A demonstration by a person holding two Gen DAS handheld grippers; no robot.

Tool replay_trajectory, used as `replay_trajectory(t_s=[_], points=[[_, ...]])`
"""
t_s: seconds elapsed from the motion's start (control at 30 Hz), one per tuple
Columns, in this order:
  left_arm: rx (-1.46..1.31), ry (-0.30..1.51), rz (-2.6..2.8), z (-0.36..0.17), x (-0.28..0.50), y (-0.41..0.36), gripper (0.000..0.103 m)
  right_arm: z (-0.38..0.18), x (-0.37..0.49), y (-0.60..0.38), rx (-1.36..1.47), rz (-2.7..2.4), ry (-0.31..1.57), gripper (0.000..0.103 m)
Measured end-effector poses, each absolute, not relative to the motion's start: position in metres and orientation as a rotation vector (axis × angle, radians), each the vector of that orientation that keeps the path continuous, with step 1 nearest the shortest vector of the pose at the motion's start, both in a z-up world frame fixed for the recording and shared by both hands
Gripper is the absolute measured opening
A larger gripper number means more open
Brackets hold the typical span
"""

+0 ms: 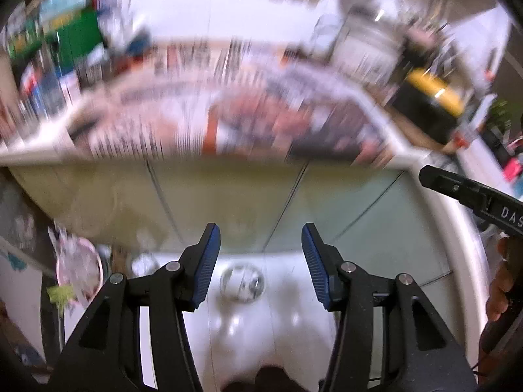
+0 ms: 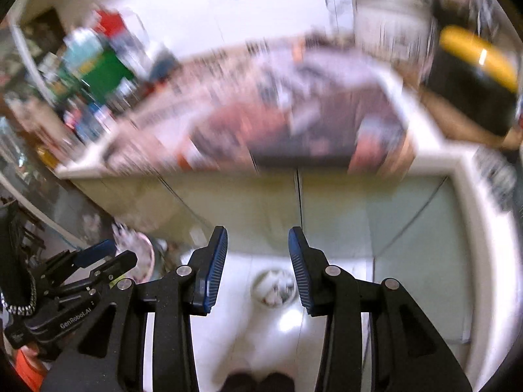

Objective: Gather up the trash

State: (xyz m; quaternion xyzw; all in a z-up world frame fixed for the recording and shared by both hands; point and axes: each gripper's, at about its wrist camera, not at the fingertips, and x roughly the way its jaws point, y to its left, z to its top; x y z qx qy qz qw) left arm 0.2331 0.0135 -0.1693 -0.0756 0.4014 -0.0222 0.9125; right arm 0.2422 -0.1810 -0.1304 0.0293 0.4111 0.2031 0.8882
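Looking down along both tools, we see the left gripper (image 1: 261,263) with its blue pads (image 1: 207,264) parted and nothing between them; the right gripper (image 2: 258,268) likewise stands with its jaws apart and empty, the gap a little narrower. Through each gap we see a small round bin (image 1: 242,282) on the white floor (image 1: 294,333), far below; it holds pale crumpled scraps, which we take for the trash, though blur hides their kind. In the right view the same bin (image 2: 273,285) lies between the fingertips, nearer the right one. Ahead of the bin rises a pale green cabinet front (image 1: 228,202) with dark door seams, and above it a white counter (image 1: 408,150) covered with printed newspaper sheets (image 1: 261,124), all smeared by motion. At the counter's left end we make out a green box (image 1: 80,37) among blurred packages; at its right, a black appliance with a yellow top (image 1: 431,88). Left of the bin, on the floor, sits a pinkish round bowl-like thing (image 1: 78,264), too blurred to name. Each camera catches the other tool at its edge: the right gripper's black finger (image 1: 457,189) enters the left view from the right, with a hand (image 1: 503,284) below it. Two dark shoe tips (image 2: 258,382) show at the bottom edge.
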Motion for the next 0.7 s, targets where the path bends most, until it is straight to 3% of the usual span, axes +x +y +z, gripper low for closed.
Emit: replay_trajectory(t_s=[0.17, 0.37, 0.5, 0.7], points=[[-0.112, 0.611, -0.071, -0.073, 0.168, 0.006, 0.053, -0.053, 0.176, -0.192, 0.039, 0.416, 0.628, 0.036], [-0.082, 0.428, -0.1, -0.004, 0.069, 0.017, 0.067, 0.006, 0.094, -0.182, 0.066, 0.391, 0.448, 0.038], [-0.06, 0.367, -0.064, 0.014, 0.016, 0.023, 0.093, 0.022, 0.052, -0.176, 0.057, 0.374, 0.371, 0.06], [-0.067, 0.32, -0.051, 0.024, -0.038, 0.028, 0.1, 0.033, 0.011, -0.168, 0.055, 0.384, 0.324, 0.092]])
